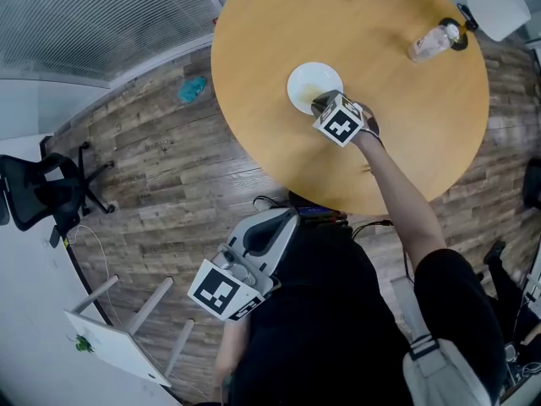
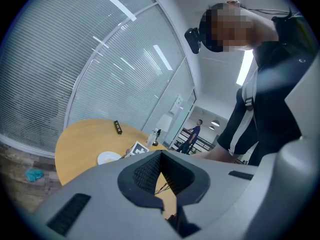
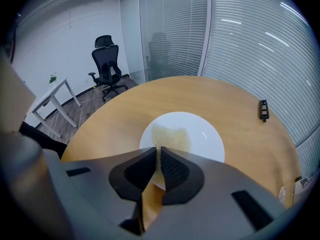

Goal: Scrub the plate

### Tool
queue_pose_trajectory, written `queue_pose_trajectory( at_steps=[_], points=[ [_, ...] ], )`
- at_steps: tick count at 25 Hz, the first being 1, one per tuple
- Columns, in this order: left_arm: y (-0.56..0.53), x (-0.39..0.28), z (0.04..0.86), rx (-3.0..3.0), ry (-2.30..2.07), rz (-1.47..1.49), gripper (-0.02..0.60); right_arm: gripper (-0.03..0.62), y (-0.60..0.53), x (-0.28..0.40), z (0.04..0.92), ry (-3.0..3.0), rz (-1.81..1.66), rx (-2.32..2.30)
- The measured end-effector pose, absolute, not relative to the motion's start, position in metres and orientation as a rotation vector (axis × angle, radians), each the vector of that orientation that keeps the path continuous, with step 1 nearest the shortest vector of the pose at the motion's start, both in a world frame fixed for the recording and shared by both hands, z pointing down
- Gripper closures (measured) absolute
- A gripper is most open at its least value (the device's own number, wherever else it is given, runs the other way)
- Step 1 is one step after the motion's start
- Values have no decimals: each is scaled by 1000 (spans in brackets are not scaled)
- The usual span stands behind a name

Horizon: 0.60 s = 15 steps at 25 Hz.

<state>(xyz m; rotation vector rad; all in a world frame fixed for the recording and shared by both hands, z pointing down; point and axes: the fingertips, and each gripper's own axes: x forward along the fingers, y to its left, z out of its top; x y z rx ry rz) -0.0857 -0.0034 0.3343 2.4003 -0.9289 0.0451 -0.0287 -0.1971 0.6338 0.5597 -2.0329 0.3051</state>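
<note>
Plate, one, lies under one yellow pad gripped in the right gripper fingers; left gripper fingers clenched empty.

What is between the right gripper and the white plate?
A yellowish cloth, pinched by the right gripper, lies on the plate; the right gripper view shows it.

floor: wood planks under me | near: round wooden table | left: black office chair, white desk | far left: glass wall, blinds down
</note>
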Motion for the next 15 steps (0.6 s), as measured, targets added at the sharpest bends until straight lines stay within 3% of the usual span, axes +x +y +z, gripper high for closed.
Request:
queue_pose_trajectory(
  at_steps=[15],
  points=[
    [-9,-88,337,2374,-956,43,570,568,-209,-58,638,-2050,275,481]
  ],
)
